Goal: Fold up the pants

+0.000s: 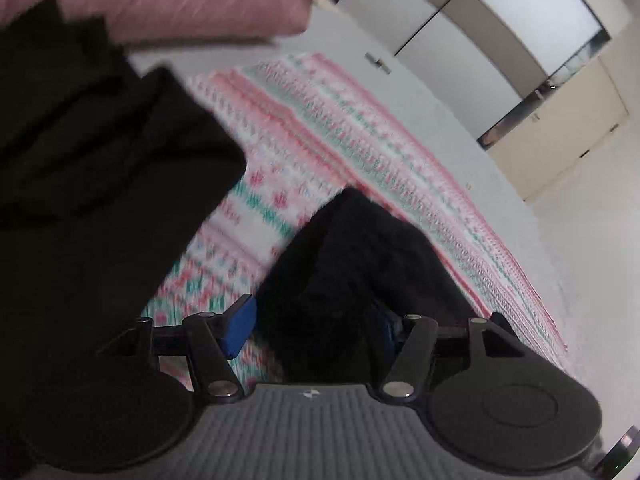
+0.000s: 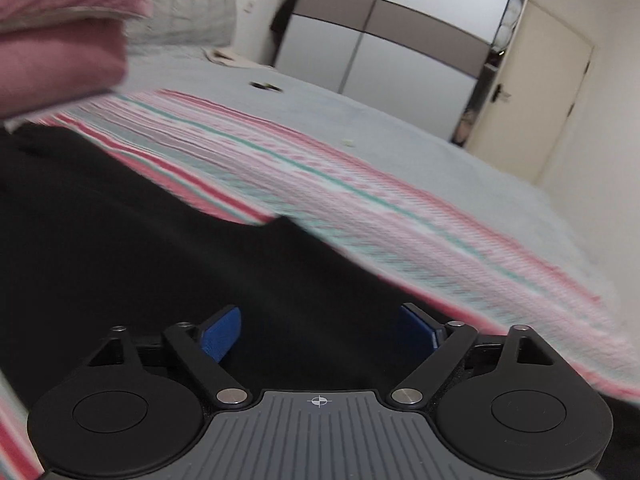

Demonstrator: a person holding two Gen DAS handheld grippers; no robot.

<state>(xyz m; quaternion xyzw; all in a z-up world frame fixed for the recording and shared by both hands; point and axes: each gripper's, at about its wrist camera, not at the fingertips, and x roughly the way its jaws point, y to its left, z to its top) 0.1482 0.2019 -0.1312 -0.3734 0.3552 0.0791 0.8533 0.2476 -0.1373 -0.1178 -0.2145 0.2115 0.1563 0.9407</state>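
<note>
The black pants lie on a pink, white and teal patterned blanket. In the left wrist view one part fills the left side. A second bunched part reaches in between the fingers of my left gripper. That gripper is open: its left blue pad stands clear of the cloth, and its right pad is half hidden behind it. In the right wrist view the pants spread under my right gripper. It is open wide, both blue pads apart above the black cloth.
A folded pink blanket sits at the upper left, with a grey pillow behind it. Grey bed sheet extends past the patterned blanket, with a small dark object on it. A wardrobe and a cream door stand beyond.
</note>
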